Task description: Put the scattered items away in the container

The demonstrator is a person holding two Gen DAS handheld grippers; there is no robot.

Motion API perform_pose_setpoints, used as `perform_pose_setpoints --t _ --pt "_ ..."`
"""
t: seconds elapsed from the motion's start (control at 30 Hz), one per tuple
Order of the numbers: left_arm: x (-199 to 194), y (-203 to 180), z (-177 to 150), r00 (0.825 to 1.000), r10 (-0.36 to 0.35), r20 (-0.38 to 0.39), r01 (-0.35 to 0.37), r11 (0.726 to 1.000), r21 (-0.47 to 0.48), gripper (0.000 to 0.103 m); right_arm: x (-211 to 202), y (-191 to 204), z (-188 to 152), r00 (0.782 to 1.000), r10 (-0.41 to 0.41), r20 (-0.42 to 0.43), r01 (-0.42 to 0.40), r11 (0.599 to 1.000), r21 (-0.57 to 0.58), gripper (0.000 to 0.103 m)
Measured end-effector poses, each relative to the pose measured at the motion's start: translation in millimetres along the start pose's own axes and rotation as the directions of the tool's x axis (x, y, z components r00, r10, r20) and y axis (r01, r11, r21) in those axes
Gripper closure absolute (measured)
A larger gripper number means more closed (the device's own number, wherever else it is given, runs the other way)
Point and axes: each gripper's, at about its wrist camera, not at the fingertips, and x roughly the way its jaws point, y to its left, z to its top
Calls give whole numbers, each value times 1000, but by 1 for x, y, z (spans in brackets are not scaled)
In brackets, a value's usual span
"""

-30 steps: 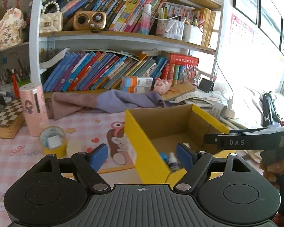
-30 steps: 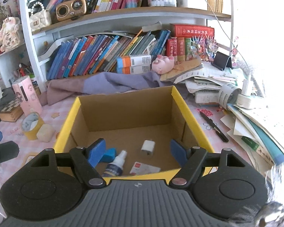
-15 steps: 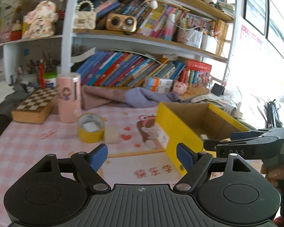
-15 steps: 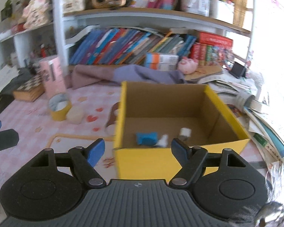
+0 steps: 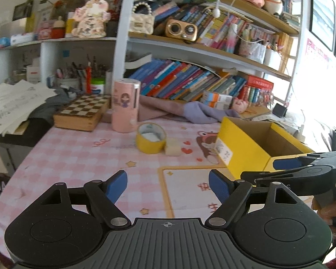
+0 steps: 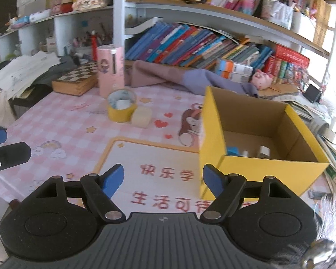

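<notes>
Task status: partly complete.

Container: the yellow cardboard box [image 6: 253, 168] stands on the table [image 6: 56, 125] at right of centre in the right wrist view. Its floor already carries a blue item [image 6: 231, 150], a small white dropper bottle [image 6: 244, 153] and a white plug-shaped block [image 6: 263, 151], all lying near the box's front wall. These count as stowed.

Remaining items: a yellow tape roll [image 6: 121, 106] and a cream-coloured block [image 6: 141, 117] rest on the pink checked cloth, left of the box and above centre in the frame. The block lies just beside the roll; whether they touch cannot be told. Both are well apart from the box. Something white sits inside the roll's core; its nature is unclear. A tall pink cylinder [image 6: 109, 72] stands behind the roll; judged as a fixture, though this is uncertain.

Tongs: the left tongs [image 5: 168, 185] stand apart with nothing between the blue pads, over bare cloth at lower centre of the left wrist view. The right tongs [image 6: 163, 178] likewise stand apart and empty, over the printed mat, with the box to their right.

Next requirement, as a judgement: collect the roll and the block.
</notes>
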Motion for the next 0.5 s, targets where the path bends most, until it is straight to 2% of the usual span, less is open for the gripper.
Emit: perform_pose_setpoints --t 0.07,0.3,0.5 --pt "-5 5 0 1000 17 2 -17 1000 -4 17 0 8 2 1000 17 3 -17 1000 -11 26" --pt "-15 15 -3 998 58 18 -58 998 -13 15 -8 28 6 997 73 20 -72 996 -43 23" --pt "-12 17 -4 995 96 31 -96 995 -13 15 -6 32 5 997 73 17 -73 996 -42 23"
